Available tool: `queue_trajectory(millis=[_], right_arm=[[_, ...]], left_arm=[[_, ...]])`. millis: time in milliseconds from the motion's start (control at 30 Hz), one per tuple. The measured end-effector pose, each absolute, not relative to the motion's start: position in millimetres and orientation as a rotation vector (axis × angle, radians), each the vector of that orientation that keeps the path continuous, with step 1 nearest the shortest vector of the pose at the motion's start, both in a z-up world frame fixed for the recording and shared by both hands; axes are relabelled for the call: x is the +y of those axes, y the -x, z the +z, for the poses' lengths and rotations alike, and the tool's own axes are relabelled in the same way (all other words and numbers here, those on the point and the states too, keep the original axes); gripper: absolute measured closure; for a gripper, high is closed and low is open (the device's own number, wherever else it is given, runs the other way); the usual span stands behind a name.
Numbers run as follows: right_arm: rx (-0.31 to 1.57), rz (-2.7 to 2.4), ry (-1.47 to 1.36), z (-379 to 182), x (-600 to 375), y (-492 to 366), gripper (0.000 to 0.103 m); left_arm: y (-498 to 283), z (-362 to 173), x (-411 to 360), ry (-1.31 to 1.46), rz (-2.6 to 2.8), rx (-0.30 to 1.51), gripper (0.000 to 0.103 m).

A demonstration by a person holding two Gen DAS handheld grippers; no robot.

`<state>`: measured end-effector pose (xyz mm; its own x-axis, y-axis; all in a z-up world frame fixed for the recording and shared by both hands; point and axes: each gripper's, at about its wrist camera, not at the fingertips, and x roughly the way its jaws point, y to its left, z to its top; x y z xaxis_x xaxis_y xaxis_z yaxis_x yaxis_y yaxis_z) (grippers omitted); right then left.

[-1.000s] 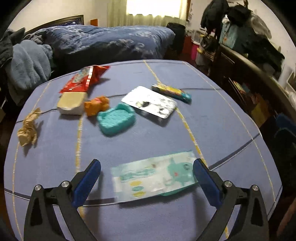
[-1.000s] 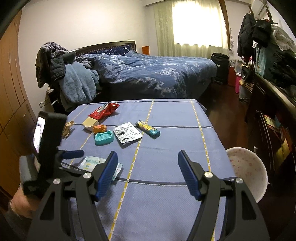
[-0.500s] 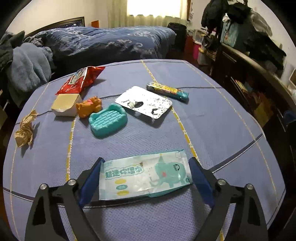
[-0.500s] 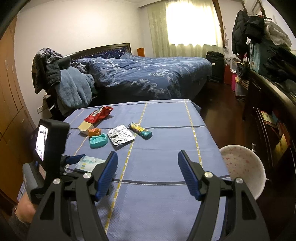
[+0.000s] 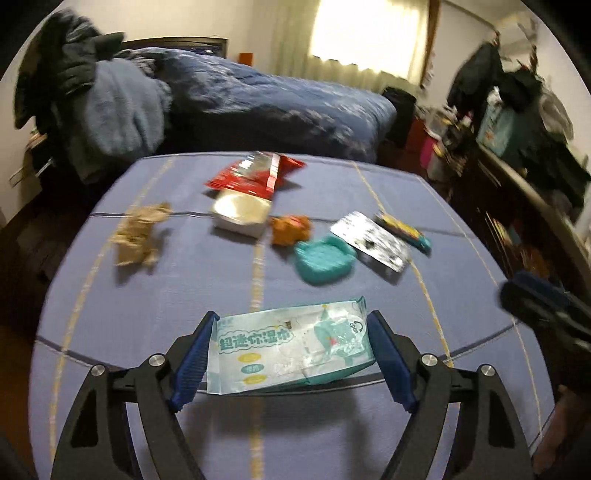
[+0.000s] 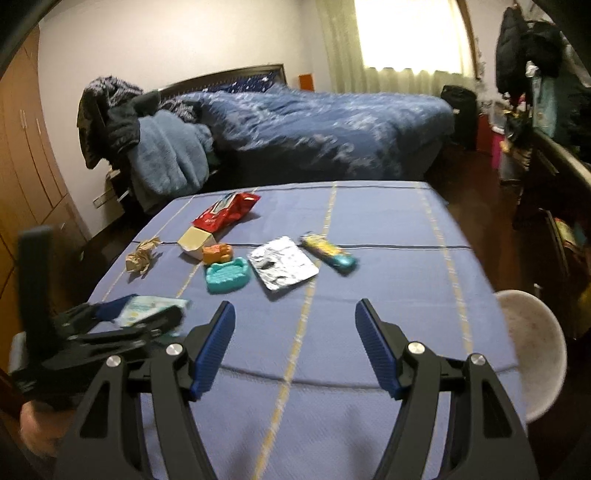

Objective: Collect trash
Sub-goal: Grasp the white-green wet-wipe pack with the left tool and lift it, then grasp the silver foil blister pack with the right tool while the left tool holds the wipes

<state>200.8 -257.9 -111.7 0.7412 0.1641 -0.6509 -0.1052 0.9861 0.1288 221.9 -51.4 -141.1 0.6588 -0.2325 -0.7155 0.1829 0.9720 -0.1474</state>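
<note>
Left gripper (image 5: 291, 356) jaws now closed against wet-wipe pack (image 5: 288, 349).

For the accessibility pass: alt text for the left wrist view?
The left gripper, whose jaws have just been closing, clamps a wet-wipes packet above a blue tablecloth. Beyond lie a red wrapper, crumpled paper and a teal toy.

Daylight glares through the curtained window (image 6: 410, 35), blown out white, while the room stays dim. Both views smear with motion blur. Fisheye bends the table (image 5: 332, 435) edges; corners vignette black. Soft shadows underlie the tongs.
</note>
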Motion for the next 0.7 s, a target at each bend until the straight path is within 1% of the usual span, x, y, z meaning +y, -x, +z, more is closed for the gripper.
queue_trajectory(millis=[133, 333, 533, 700], right_arm=[[0.77, 0.151, -0.052, -122.6, -236.3, -240.5, 0.034], [0.906, 0.161, -0.07, -150.6, -222.9, -292.6, 0.036], [0.945, 0.129, -0.031, -165.0, -219.8, -315.6, 0.036], [0.93, 0.122, 0.005, -167.5, -216.7, -329.7, 0.035]], left_arm=[[-222.2, -134.4, -34.4, 0.092, -0.214, 0.802, 0.022], [-224.5, -135.3, -23.8, 0.128, -0.224, 0.801, 0.022], [-227.8, -134.7, -19.3, 0.159, -0.251, 0.794, 0.021], [-230.0, -134.2, -19.7, 0.177, -0.274, 0.789, 0.021]])
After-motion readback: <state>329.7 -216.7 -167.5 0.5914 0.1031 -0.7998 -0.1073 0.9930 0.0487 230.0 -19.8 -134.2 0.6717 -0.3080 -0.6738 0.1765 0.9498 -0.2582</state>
